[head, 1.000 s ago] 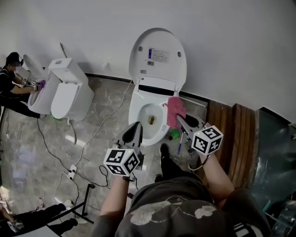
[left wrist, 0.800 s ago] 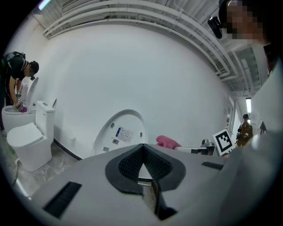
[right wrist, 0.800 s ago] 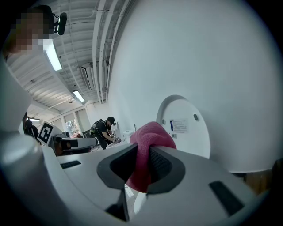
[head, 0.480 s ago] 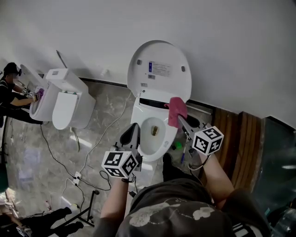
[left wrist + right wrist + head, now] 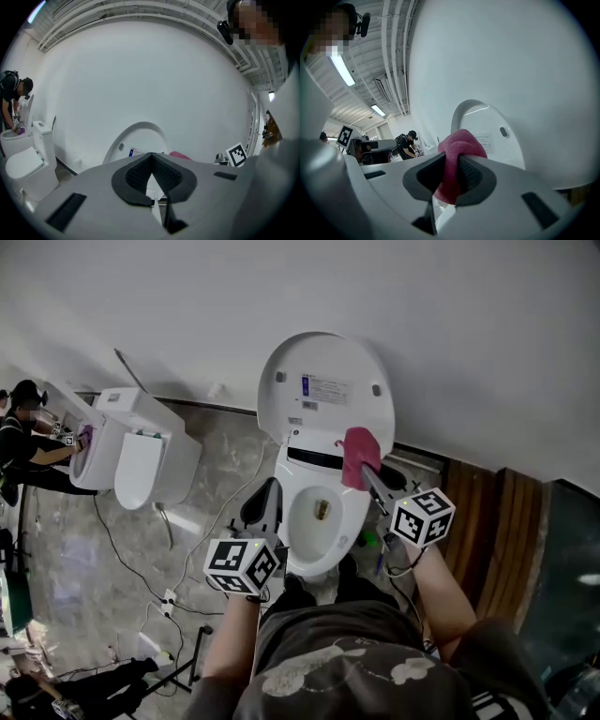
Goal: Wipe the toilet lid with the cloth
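A smooth white oval lid (image 5: 323, 390) is standing upright against the matte wall (image 5: 450, 324), above the glossy toilet (image 5: 298, 538) on the grey marbled floor (image 5: 211, 479). Both forearms are reaching forward, nearly level. The right gripper (image 5: 367, 474) is pinching the soft, crumpled pink cloth (image 5: 360, 456) tight between its fingers (image 5: 471, 174), holding it by the lid's lower right edge near the hinge. The left gripper (image 5: 270, 491) is hovering beside the bowl's left rim, its fingers pressing together on nothing. Both grippers are sitting closer to the lid than a second ago.
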A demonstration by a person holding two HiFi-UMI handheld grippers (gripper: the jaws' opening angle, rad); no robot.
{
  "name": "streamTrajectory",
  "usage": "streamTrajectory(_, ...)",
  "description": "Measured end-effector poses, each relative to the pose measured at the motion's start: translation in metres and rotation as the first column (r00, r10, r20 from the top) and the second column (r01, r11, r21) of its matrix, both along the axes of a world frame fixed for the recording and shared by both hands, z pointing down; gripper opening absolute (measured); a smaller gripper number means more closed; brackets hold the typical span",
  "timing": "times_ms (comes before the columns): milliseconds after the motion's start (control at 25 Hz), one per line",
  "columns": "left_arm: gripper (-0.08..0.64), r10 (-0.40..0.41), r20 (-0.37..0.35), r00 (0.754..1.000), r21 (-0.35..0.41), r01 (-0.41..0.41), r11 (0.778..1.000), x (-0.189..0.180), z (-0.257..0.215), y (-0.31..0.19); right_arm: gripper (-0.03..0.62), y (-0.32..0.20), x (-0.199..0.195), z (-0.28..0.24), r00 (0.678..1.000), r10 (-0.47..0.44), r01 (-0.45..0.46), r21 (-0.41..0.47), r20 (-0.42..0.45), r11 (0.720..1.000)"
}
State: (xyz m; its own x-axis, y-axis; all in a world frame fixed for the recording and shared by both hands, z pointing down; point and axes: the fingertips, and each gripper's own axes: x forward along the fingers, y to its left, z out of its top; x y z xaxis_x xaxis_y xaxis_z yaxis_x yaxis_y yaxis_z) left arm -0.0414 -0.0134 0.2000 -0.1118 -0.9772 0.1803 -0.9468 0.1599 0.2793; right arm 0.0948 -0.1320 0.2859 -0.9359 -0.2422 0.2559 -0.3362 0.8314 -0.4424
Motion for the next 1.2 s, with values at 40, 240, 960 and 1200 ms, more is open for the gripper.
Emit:
streamTrajectory(40,0.006,0.003,0.000,1.000,-0.003,-0.003,1.000,-0.002,0.001,-0.003,0.058,-0.001,-0.001,0.001,1.000,0.004,-0.004,-0.004,-0.001,1.000)
streamTrajectory(240,0.006,0.048,0.002,0.999,-0.010,-0.048,0.999,-0.013,0.006,-0.023,0.058,-0.011,-0.007,0.003,0.999,0.038,-0.038,-0.003,-0.009,0.999)
streamTrajectory(960,0.006,0.408,-0.061,0.911,0.005,-0.408,0.913,-0.134,0.052,-0.111,0.058,-0.042,-0.132,0.013,0.921,0.380,-0.372,0.102,-0.081,0.923)
streamTrajectory(1200,0.006,0.458,-0.075,0.886,0.037,-0.456,0.889,-0.175,0.052,-0.134,0.058,-0.059,-0.202,-0.004,0.907,0.416,-0.401,0.167,-0.069,0.901)
